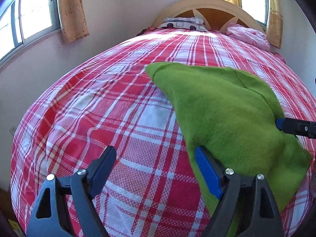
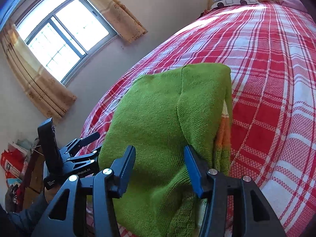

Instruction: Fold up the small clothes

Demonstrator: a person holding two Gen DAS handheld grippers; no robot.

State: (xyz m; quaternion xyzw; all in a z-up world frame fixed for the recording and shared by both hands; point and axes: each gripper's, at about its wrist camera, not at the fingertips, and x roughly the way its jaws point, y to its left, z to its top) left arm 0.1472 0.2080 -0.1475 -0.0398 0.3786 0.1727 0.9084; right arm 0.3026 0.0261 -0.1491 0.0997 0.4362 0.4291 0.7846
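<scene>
- Left gripper (image 1: 155, 169) is nearest in the left wrist view, at bottom of frame; jaws stand wide apart and hold nothing. Its right finger (image 1: 207, 171) touches the edge of the green sweater (image 1: 227, 114); left finger is over bare bedspread.
- Green sweater lies folded on the red-white plaid bedspread (image 1: 98, 102), in center-right of the left wrist frame, w/ a fold seam near its upper right.
- Right gripper (image 2: 160, 167) at bottom center of the right wrist view, jaws apart, the sweater (image 2: 158, 114) between the two fingers and under them. Nothing is pinched as far as I can see.
- In the left wrist view a dark tip of the right gripper enters from the right edge, beside the sweater's edge; touching or not, cannot tell.
- An orange and pale striped part (image 2: 224, 130) shows under the sweater's right edge in the right wrist view.
- Left gripper body (image 2: 75, 158) at lower left of the right wrist frame, near the bed's edge.
- Pillows (image 1: 183, 24) and wood headboard (image 1: 209, 9) at top center; window (image 2: 63, 33) w/ curtains at upper left.
</scene>
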